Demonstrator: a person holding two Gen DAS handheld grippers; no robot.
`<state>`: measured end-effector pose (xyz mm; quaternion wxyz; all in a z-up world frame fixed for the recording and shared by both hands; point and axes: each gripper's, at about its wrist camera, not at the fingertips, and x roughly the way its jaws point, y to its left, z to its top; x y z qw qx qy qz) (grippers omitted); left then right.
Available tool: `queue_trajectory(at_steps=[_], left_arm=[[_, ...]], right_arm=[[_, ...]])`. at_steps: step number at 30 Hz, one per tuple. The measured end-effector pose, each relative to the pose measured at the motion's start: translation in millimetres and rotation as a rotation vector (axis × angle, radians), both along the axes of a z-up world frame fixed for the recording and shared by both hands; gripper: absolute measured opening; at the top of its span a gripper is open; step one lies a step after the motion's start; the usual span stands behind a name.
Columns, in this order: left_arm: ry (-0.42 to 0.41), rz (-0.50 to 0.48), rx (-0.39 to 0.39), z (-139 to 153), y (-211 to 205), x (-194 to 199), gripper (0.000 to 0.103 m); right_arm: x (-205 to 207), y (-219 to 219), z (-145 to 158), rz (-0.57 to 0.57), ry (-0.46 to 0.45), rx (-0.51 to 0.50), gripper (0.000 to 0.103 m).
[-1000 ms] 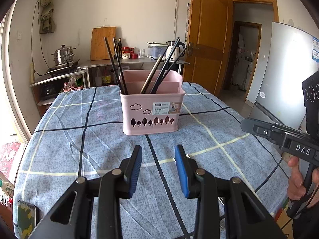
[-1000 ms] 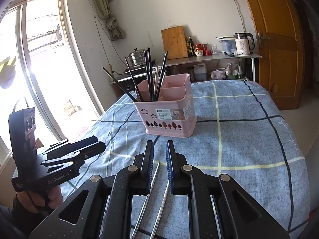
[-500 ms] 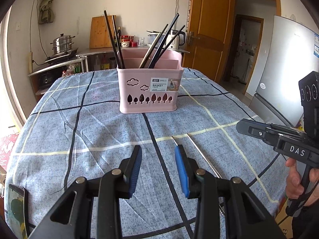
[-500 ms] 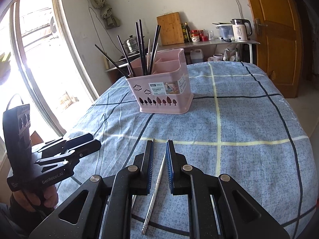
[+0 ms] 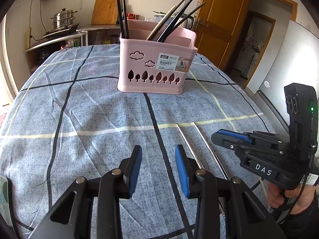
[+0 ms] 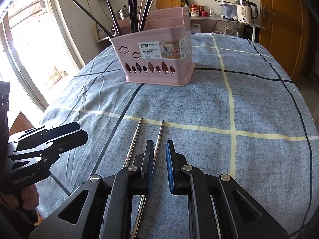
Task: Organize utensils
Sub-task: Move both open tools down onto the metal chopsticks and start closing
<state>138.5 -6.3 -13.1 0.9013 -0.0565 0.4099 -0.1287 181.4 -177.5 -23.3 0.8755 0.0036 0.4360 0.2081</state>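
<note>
A pink utensil basket (image 5: 155,69) (image 6: 159,59) stands on the blue checked tablecloth (image 5: 89,109) and holds several black chopsticks (image 5: 121,10) upright. Two metal chopsticks (image 5: 187,141) (image 6: 135,137) lie side by side on the cloth in front of it. My left gripper (image 5: 158,149) is open and empty, just left of the pair; it also shows in the right wrist view (image 6: 79,131). My right gripper (image 6: 159,145) hovers low over the near ends of the pair. Its jaws stand a narrow gap apart with nothing between them. The right-hand metal chopstick (image 6: 159,135) runs under its left finger.
A phone (image 5: 3,187) lies at the table's left edge. Behind the table a counter carries a steel pot (image 5: 63,18) and a kettle (image 6: 245,10). A wooden door (image 5: 217,25) and a fridge (image 5: 289,59) are to the right, a bright window (image 6: 30,49) to the left.
Both grippers have sunk toward the table and tipped downward. The basket looks larger and the metal chopsticks have come into the left wrist view. Neither jaw gap has changed.
</note>
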Motion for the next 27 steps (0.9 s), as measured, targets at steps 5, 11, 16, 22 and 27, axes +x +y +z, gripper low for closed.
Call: queue_trajectory(at_steps=[5, 11, 16, 22, 27], left_arm=[[0.034, -0.013, -0.029, -3, -4, 10, 0.036], [0.057, -0.060, -0.032, -5, -22, 25, 0.036], [0.095, -0.116, -0.033, -16, -46, 39, 0.036], [0.095, -0.147, 0.047, -24, -71, 44, 0.031], [0.086, -0.188, 0.086, -26, -83, 45, 0.009]], right_arm=[[5, 9, -13, 0.024, 0.036, -0.028, 0.012], [2, 1, -13, 0.030, 0.020, -0.046, 0.006], [-1, -16, -13, 0.022, 0.023, -0.049, 0.006], [-3, -36, -12, -0.020, 0.030, -0.048, 0.006], [-2, -39, -12, -0.043, 0.028, -0.055, 0.006]])
